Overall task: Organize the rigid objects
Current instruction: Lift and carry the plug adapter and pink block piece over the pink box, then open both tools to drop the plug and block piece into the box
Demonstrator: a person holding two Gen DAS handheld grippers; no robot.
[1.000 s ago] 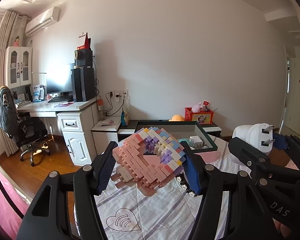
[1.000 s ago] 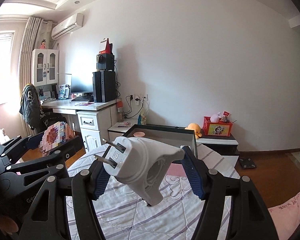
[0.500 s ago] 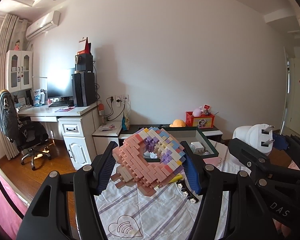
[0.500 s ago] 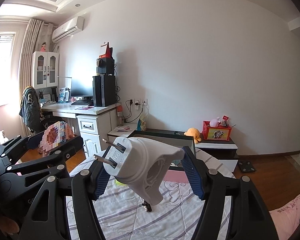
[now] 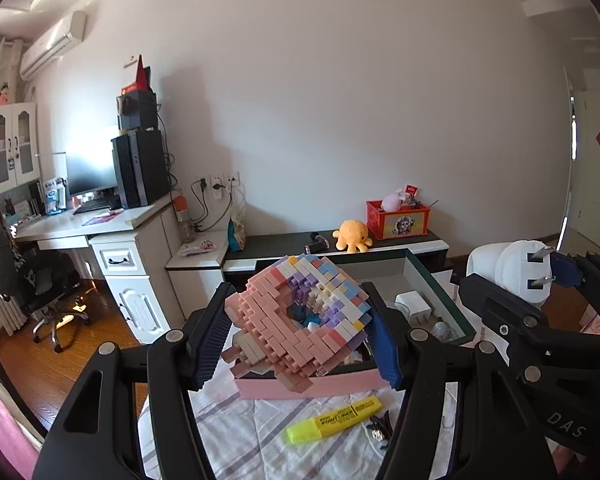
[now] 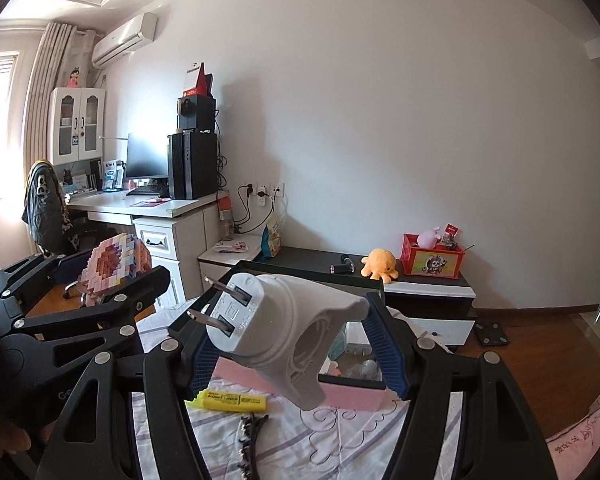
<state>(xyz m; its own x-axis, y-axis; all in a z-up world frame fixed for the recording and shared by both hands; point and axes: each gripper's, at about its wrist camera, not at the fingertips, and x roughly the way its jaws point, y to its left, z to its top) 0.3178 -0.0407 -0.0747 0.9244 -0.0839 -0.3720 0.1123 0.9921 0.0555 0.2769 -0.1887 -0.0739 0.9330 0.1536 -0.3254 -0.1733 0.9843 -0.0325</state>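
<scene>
Jaws of left gripper (image 5: 296, 344) clamp the block model (image 5: 300, 320); right gripper (image 6: 296, 344) clamps the white plug (image 6: 284, 328), both just short of the pink box (image 5: 332, 386) ahead.

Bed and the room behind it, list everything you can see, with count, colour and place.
Block model: one, pink and pastel, between the left gripper's pads.
Plug adapter: one, white, between the right gripper's pads.
Box: one, pink outside, on the bed, a white charger inside.
Highlighter: one, yellow, on the bedsheet in front of the box.
Hair clip: one, dark, beside the highlighter.
Octopus plush: one, orange, on the low cabinet.
Crate: one, red, right of the plush.
Left gripper: black, blue pads.
Right gripper: black, blue pads.
</scene>
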